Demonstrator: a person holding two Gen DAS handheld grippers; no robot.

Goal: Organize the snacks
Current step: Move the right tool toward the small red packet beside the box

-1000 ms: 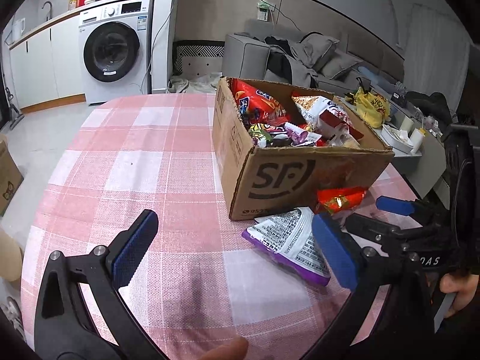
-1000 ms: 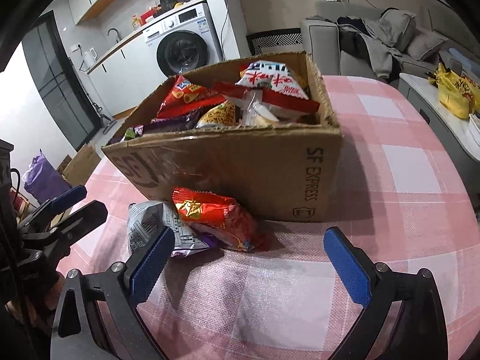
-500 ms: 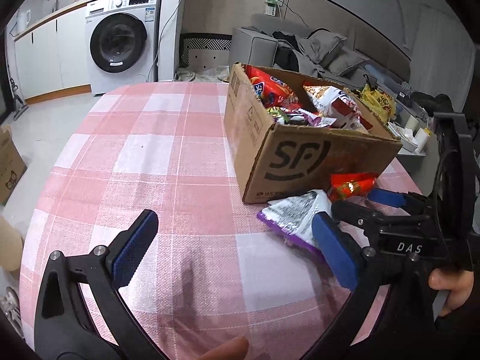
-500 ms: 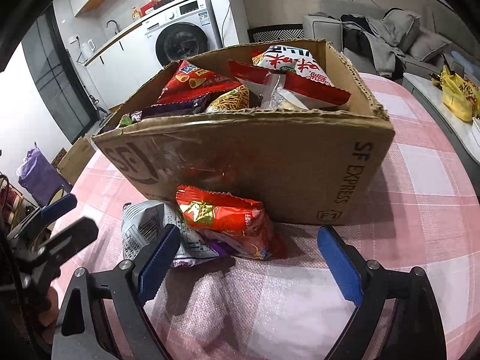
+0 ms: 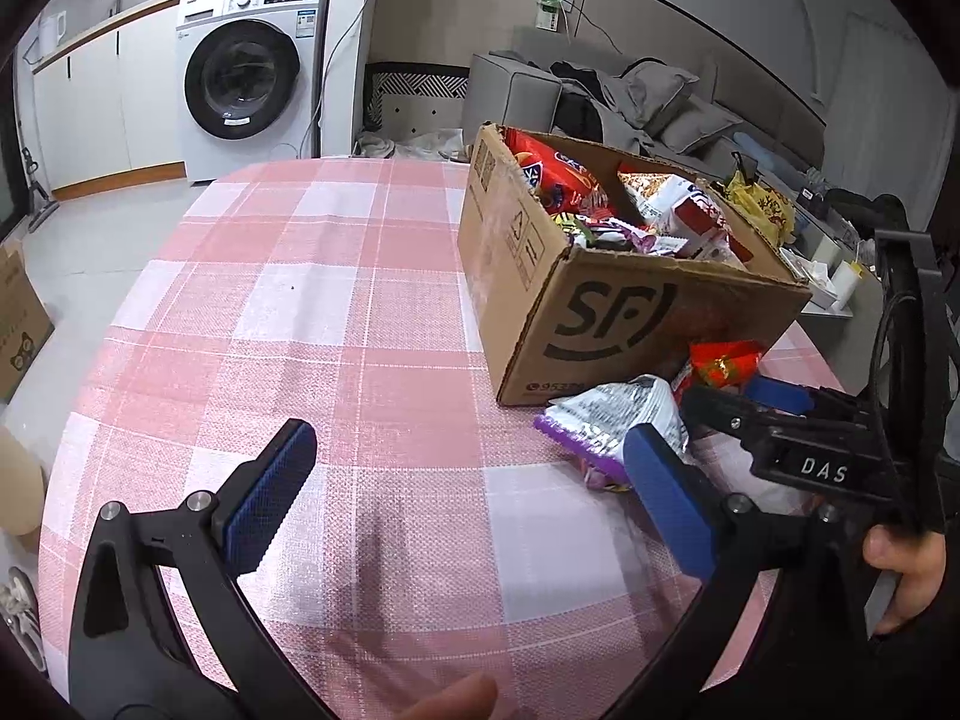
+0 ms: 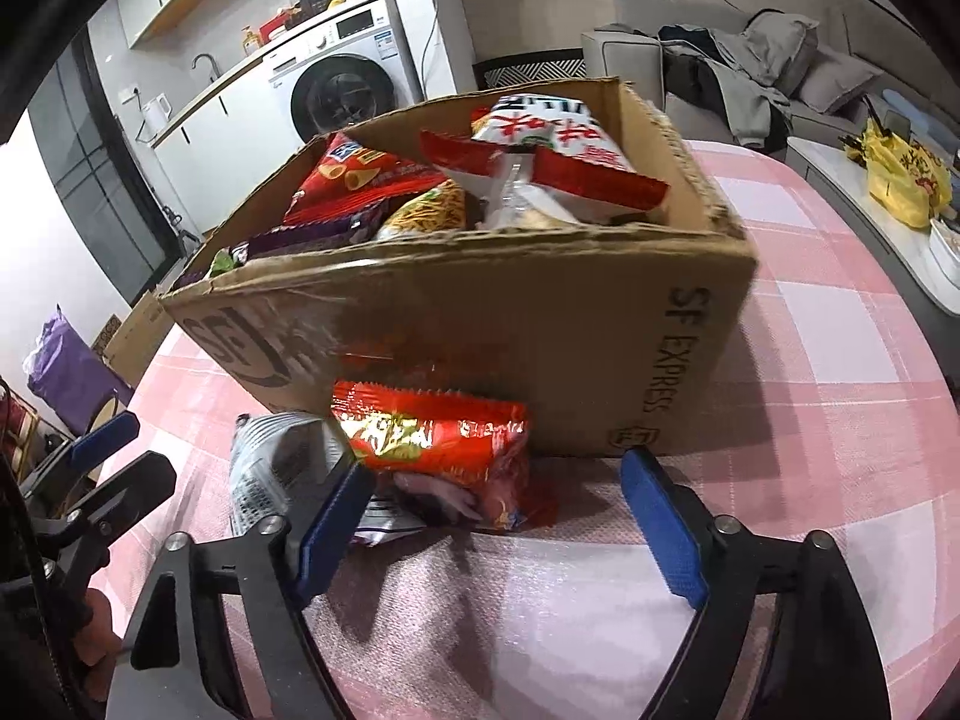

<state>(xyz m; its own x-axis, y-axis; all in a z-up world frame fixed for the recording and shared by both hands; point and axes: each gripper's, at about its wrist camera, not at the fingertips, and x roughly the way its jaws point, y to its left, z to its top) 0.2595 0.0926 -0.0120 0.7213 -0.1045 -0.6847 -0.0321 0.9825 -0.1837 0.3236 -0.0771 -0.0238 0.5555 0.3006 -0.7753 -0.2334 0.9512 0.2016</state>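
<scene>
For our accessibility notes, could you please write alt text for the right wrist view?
An open right hand-held gripper points at a red snack packet lying on a silver packet against an open cardboard box full of snacks, on a pink checked tablecloth. The left hand-held gripper shows at far left.

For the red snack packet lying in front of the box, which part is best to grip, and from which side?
Grip the red snack packet across its near long edge, coming from the open table side with the right gripper: the cardboard box blocks the far side, and it lies flat, overlapping the silver packet.

White washing machine (image 5: 249, 81) left, grey sofa (image 5: 630, 99) behind.
</scene>
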